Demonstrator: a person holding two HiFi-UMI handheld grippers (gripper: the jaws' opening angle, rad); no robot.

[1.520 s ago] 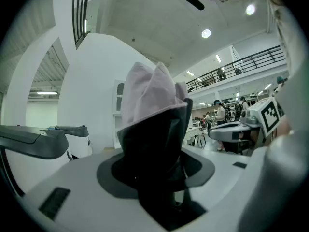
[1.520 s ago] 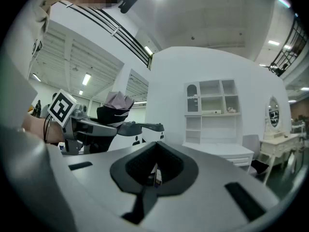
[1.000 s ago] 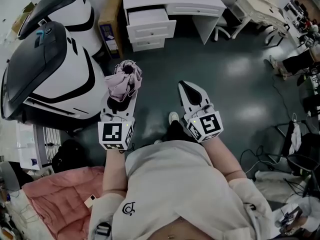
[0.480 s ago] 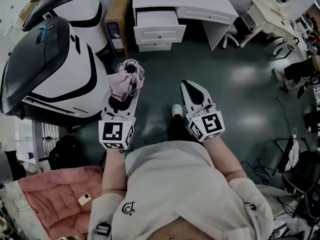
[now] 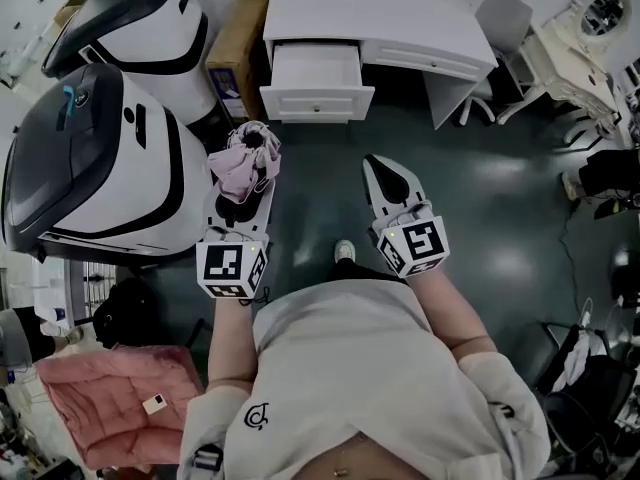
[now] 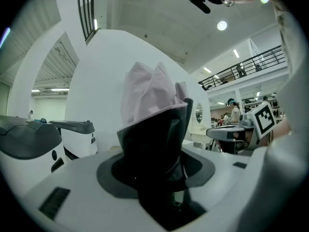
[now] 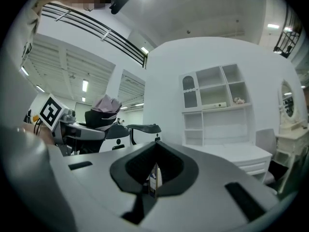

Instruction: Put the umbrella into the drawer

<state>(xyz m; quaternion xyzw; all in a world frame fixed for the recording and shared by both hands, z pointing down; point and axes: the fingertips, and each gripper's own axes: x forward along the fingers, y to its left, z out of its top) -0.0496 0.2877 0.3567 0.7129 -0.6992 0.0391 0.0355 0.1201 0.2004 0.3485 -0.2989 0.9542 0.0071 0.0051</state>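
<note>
A folded pink umbrella (image 5: 242, 162) with a dark strap stands between the jaws of my left gripper (image 5: 246, 183), which is shut on it; in the left gripper view the umbrella (image 6: 153, 115) fills the middle and hides what lies ahead. My right gripper (image 5: 384, 171) is held level beside it, jaws shut and nothing in them (image 7: 153, 180). From the right gripper view the umbrella (image 7: 106, 111) shows at the left. Ahead stands a white desk (image 5: 400, 13) with its top drawer (image 5: 317, 70) pulled open, the inside looking bare.
Two large white-and-black machines (image 5: 95, 158) stand close on the left, with a cardboard box (image 5: 236, 50) against the desk. A pink cushion (image 5: 110, 408) lies at the lower left. White chairs and furniture (image 5: 575, 43) and cables crowd the right. Dark floor (image 5: 480, 188) lies ahead.
The person has walked toward the desk: the desk and its open drawer sit nearer and more central. Both grippers kept their pose, the umbrella still held in the left.
</note>
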